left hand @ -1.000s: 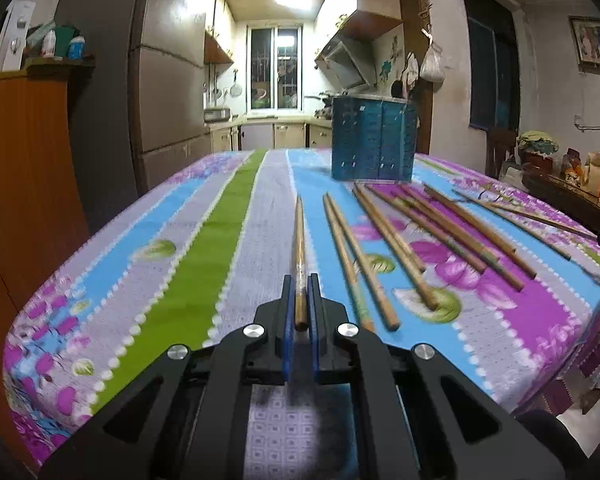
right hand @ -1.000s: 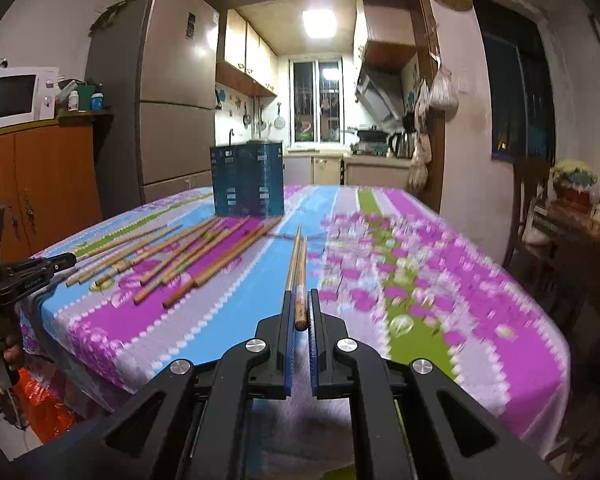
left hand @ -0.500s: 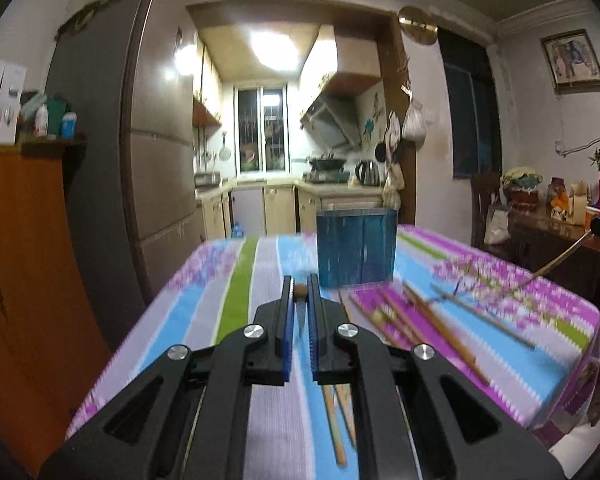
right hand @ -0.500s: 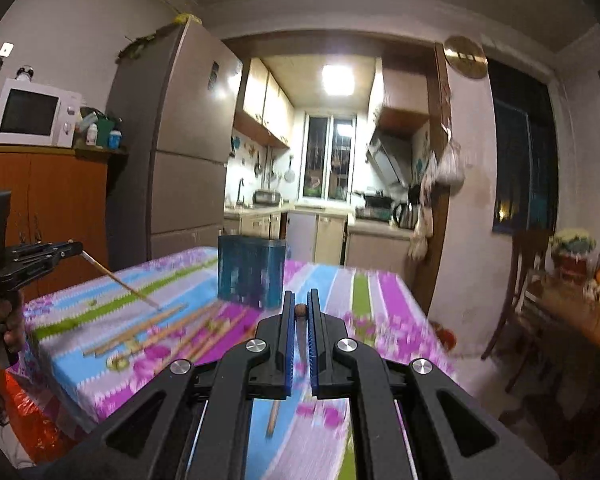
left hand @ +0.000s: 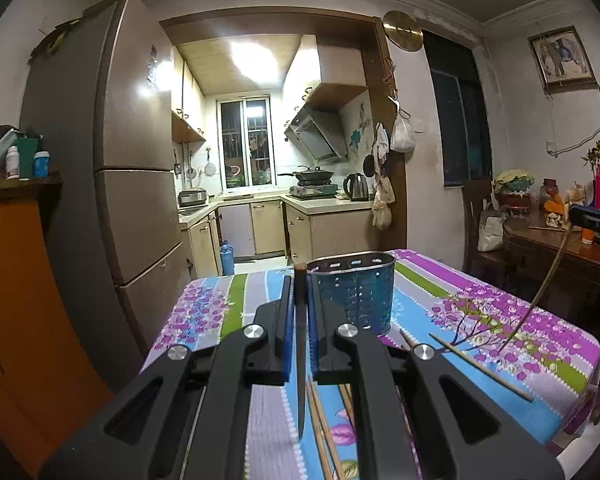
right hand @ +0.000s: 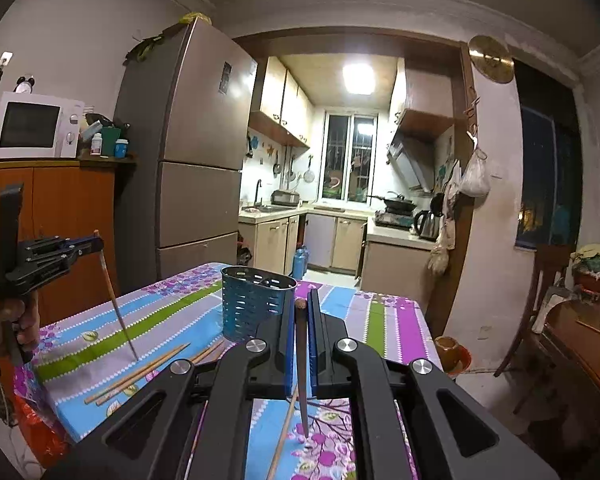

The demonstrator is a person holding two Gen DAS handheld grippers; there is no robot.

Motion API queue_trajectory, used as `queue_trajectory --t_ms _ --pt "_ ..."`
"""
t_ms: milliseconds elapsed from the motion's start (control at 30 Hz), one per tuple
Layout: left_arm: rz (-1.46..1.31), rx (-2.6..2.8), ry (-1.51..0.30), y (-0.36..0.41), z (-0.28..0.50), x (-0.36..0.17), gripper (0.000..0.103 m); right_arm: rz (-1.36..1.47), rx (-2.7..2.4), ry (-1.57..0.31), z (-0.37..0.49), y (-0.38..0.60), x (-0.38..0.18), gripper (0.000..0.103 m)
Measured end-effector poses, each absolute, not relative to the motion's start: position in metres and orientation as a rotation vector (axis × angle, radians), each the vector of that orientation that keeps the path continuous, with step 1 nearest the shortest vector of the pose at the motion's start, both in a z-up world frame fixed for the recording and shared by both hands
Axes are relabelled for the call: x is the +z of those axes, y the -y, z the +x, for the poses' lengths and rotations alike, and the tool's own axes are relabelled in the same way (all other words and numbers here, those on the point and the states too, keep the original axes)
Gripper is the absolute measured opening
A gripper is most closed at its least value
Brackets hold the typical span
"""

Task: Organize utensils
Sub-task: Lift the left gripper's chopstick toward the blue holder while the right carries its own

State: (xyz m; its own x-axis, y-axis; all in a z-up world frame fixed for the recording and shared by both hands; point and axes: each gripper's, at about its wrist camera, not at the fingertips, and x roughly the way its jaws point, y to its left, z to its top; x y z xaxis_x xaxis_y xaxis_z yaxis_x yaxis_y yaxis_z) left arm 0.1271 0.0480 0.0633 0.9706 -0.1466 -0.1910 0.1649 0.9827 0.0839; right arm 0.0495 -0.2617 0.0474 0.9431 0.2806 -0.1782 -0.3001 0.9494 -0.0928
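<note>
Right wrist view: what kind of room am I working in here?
Most likely a home dining area opening onto a small kitchen. A fridge stands beside the doorway, a microwave sits on a wooden cabinet, and a stove with a wok shows past the table's floral cloth.

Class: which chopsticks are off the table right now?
The two gripped ones: the left gripper's chopstick and the right gripper's chopstick hang tip-down; the other chopsticks lie flat.
</note>
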Motion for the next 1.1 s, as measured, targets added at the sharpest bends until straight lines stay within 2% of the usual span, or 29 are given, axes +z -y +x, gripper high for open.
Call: queue_trajectory --t_ms 400,1100 --pt "0.039 -0.215 -0.214 -0.028 0.164 0.092 0.005 -0.038 0.375 -0.278 0.110 0.236 0.086 0.007" --pt "0.033 -0.208 -0.219 0.000 0.216 0.146 0.005 -0.018 0.389 -0.310 0.185 0.187 0.152 0.007"
